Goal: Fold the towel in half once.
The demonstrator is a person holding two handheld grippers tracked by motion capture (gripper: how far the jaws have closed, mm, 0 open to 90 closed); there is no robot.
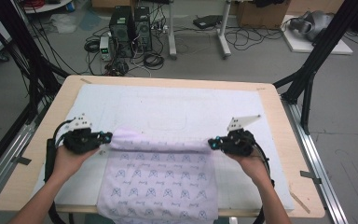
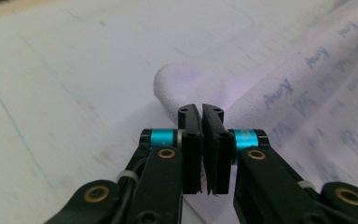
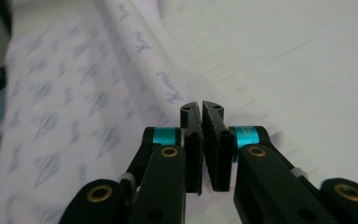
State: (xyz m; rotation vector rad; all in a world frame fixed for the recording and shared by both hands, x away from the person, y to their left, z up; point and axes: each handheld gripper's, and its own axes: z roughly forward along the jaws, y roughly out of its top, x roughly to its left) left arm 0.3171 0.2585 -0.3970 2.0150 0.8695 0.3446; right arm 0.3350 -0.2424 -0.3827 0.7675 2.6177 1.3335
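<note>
The left gripper (image 1: 106, 137) and right gripper (image 1: 213, 143) are both clenched on the cloth's (image 1: 158, 177) folded edge, holding it up.

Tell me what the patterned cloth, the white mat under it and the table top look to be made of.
Patterned cloth: soft woven or microfibre fabric, matte pale lilac with a printed motif; it drapes and rolls at the held edge. White mat: looks like thin foam or felt, matte, faintly creased. Table top: light wood or plywood, judging by the tan bare rim.

Even, soft overhead light; blurred gripper views.
</note>
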